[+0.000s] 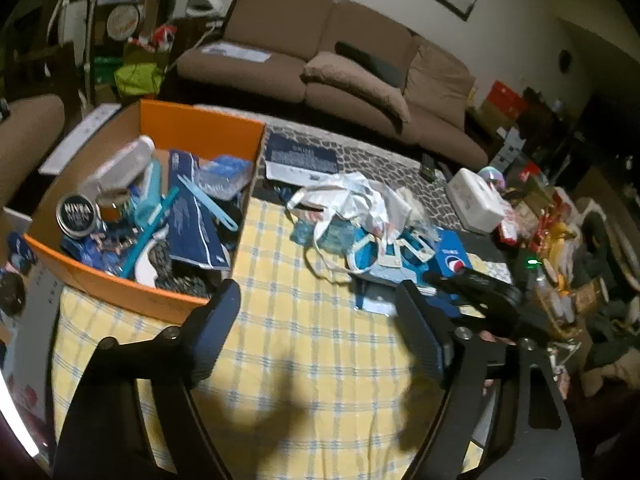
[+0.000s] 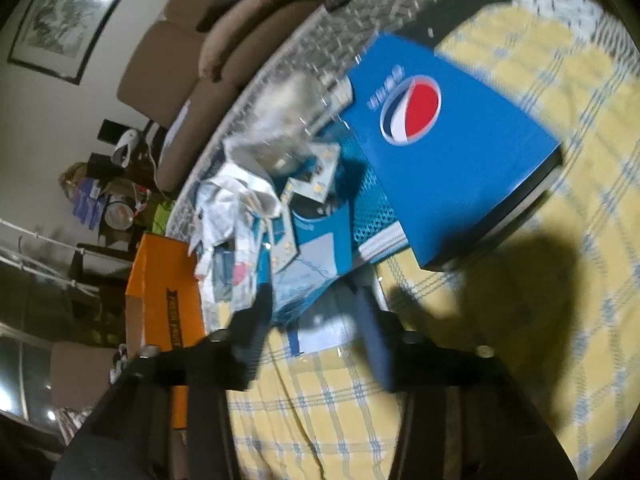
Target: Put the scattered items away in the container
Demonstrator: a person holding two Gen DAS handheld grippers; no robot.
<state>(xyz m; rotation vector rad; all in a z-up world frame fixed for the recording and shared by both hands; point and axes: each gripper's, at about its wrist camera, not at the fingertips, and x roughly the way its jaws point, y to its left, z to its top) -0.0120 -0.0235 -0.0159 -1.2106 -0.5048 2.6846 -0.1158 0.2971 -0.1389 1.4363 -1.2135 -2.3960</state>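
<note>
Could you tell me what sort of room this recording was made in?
Most likely a home living room: a brown sofa stands behind a low table under a yellow checked cloth, a framed picture hangs on the wall, and household clutter lines the edges.

My left gripper (image 1: 316, 300) hangs over the tablecloth (image 1: 304, 360) with its fingers wide apart. The cardboard box (image 1: 200, 128) sits to its left, with a Nivea tin (image 1: 77, 215) and a booklet (image 1: 192, 216) inside. To the right lies a plastic bag (image 1: 352, 196), and the Pepsi box (image 1: 452, 258) is right of that. Behind the table stands the sofa (image 1: 320, 48). My right gripper (image 2: 312, 320) points at a mesh pouch (image 2: 360, 200) under the Pepsi box (image 2: 452, 152).
</note>
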